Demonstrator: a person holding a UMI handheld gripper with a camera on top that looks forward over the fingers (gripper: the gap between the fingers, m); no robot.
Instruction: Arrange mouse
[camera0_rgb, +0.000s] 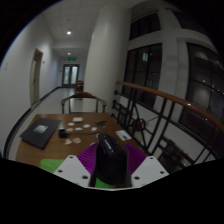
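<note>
So I've got the mouse (109, 160) clamped in my gripper (110, 172) right now, both fingers pressing on its sides. It's a dark, black-looking mouse standing up on end between the pads, and you can see the purple pad (88, 155) peeking out on one side of it and a bit of magenta on the other. The white finger bodies (72, 170) splay out below to either side. The mouse is up off the table, held well above it and nearer the camera than anything on the tabletop.

Beyond the fingers is a wooden table (45, 150). On it there's a dark flat thing, probably a laptop or a mousepad (42, 132), can't really tell which, lying toward the left. Near the middle are a few small white bits (78, 125), too small to say what they are, and another pale flat item (123, 134) off to the right.

Past the table there's a wooden chair (84, 101), then a long corridor with a door (70, 74) at the far end and a green sign above it. A big white column (107, 50) stands to the right of the corridor, and dark windows (150, 60) with a wooden railing (175, 103) run along the right side.
</note>
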